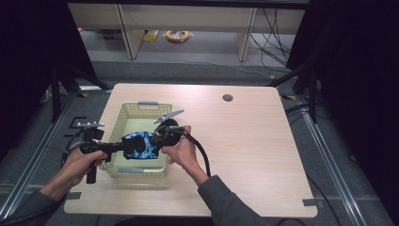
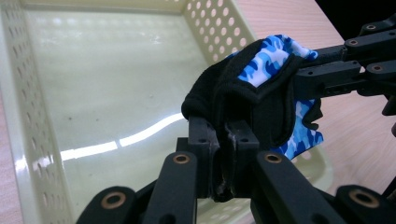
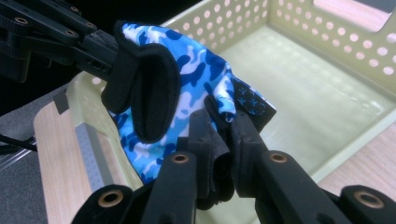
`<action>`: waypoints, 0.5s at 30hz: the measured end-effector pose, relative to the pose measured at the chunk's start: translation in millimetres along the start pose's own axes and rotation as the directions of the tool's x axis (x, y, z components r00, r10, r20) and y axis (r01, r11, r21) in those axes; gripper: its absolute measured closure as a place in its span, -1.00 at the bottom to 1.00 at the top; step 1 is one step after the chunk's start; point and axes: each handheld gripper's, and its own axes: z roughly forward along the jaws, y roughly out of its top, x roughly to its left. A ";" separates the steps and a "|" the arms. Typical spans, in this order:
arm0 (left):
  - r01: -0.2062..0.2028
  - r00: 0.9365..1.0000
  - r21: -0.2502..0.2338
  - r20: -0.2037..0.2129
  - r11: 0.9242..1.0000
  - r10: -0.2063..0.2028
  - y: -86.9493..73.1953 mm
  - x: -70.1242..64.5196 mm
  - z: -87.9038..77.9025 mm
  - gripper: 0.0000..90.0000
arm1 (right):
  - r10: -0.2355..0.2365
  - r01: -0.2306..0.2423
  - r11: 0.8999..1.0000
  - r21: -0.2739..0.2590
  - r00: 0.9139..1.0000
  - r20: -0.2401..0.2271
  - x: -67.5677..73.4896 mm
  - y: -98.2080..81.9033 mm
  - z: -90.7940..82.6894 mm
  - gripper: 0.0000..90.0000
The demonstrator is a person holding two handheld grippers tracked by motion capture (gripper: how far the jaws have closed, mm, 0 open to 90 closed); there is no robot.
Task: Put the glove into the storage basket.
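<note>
On the table (image 1: pixel 244 141), the basket (image 1: pixel 123 114) seemingly holds nothing; glove (image 1: pixel 139 146) above.

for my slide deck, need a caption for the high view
Both grippers, left and right, hold a blue camouflage glove over a pale basket.

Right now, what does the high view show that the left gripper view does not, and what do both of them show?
High view alone: the person's two hands, left hand and right hand, the whole table with a round hole, and the floor beyond it.

Left gripper view alone: close up, the left gripper shut on the glove's black edge, and the shiny bare basket floor.

Both: the blue camouflage glove held between the two grippers above the pale perforated basket, with the right gripper gripping its other end.
</note>
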 end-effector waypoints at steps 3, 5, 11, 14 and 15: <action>0.002 1.000 0.012 -0.006 1.000 -0.002 -1.9 3.1 4.2 0.83 | 0.001 -0.002 1.000 0.031 1.000 0.011 -1.4 -0.9 6.1 0.80; 0.005 1.000 0.017 -0.008 1.000 -0.004 -2.6 5.4 6.3 0.83 | 0.002 -0.002 0.999 0.033 1.000 0.016 -2.8 -1.9 11.0 0.80; 0.018 0.999 0.033 -0.029 0.999 -0.017 -7.4 12.8 13.3 0.80 | 0.021 -0.023 0.997 0.075 0.999 0.032 -2.8 -4.0 22.3 0.80; 0.001 0.999 0.065 -0.035 0.998 0.001 -10.1 16.7 14.4 0.77 | 0.005 -0.007 0.996 0.091 1.000 0.029 -2.9 -5.5 27.7 0.80; 0.017 0.999 0.051 -0.038 0.999 -0.015 -11.4 15.8 16.4 0.77 | 0.009 -0.012 0.995 0.099 0.999 0.035 -2.3 -6.2 29.5 0.80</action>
